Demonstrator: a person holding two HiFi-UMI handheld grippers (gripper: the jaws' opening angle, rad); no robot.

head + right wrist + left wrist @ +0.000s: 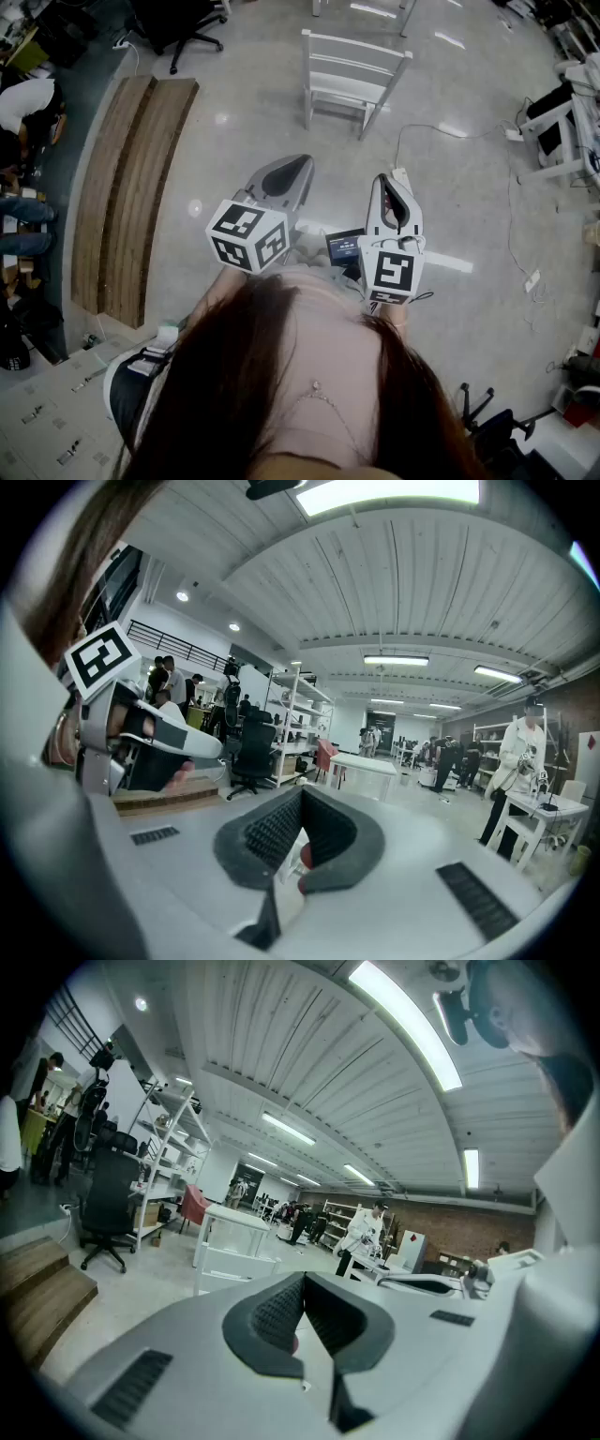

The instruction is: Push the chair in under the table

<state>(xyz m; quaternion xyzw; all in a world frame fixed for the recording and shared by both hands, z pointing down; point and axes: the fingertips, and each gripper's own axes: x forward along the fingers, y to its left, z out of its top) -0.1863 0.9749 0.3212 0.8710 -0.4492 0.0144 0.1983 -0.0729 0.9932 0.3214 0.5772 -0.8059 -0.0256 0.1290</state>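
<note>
The white slatted chair (352, 80) stands on the grey floor ahead of me, its back towards me. The white table (361, 7) lies just beyond it at the top edge. Both grippers are held side by side at chest height, well short of the chair. My left gripper (305, 161) is shut with nothing in it, and my right gripper (385, 178) is shut and empty too. The left gripper view looks past its closed jaws (302, 1312) to the chair (236, 1267) and table (236, 1215). The right gripper view shows the table (367, 764) beyond its closed jaws (302, 841).
Long wooden boards (131, 187) lie on the floor at the left. A black office chair (178, 28) stands at the far left. A white cable (450, 131) crosses the floor right of the chair, by a white desk (562, 131). People sit at the left edge (23, 103).
</note>
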